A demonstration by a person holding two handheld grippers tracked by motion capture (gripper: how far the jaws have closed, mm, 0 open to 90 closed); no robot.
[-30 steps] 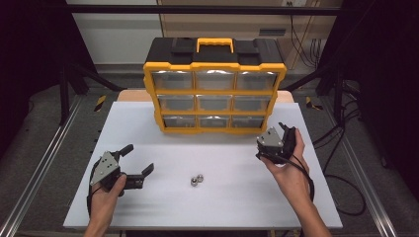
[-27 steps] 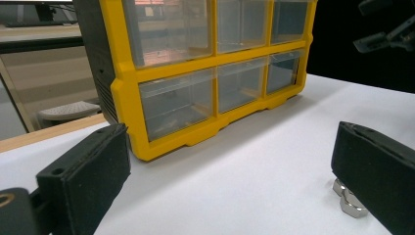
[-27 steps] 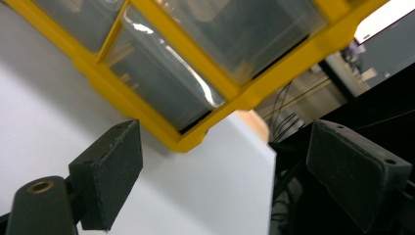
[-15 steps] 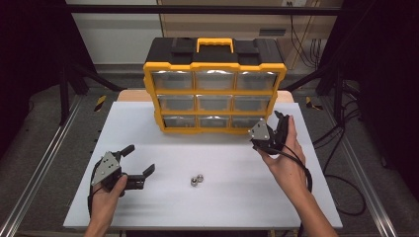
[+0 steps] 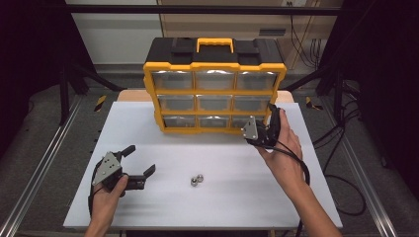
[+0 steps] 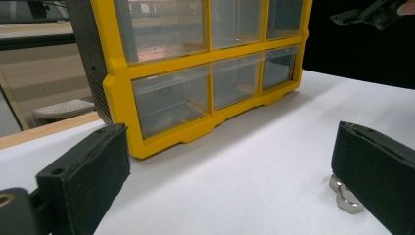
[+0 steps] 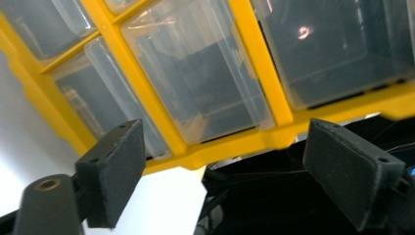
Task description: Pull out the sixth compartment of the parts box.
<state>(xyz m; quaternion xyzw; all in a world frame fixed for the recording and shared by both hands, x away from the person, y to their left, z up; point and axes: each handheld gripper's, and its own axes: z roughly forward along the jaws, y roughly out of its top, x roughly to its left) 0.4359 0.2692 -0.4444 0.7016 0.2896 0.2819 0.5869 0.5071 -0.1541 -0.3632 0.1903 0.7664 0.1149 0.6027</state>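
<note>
A flat white table (image 5: 163, 143) is standing on a grey floor (image 5: 44, 118), with dark metal frame posts (image 5: 64, 74) rising at both sides and black cables (image 5: 346, 148) lying on the floor at the right. At the far middle of the table a yellow-framed plastic drawer cabinet with a black top and a yellow carry handle (image 5: 215, 64) is facing the near side. Its nine clear drawers are sitting shut in three rows of three; whether anything is lying inside them I cannot tell. Two small silver metal nuts (image 5: 197, 180) are lying touching each other on the near middle of the table, well apart from the cabinet. The left tongs (image 5: 141, 160) are resting low at the near left with the jaws standing wide and nothing between them, the nuts just to their right. The right tongs (image 5: 271, 116) are hovering just beside the cabinet's lower right corner, jaws wide but having just been narrowing a little, gripping nothing.
</note>
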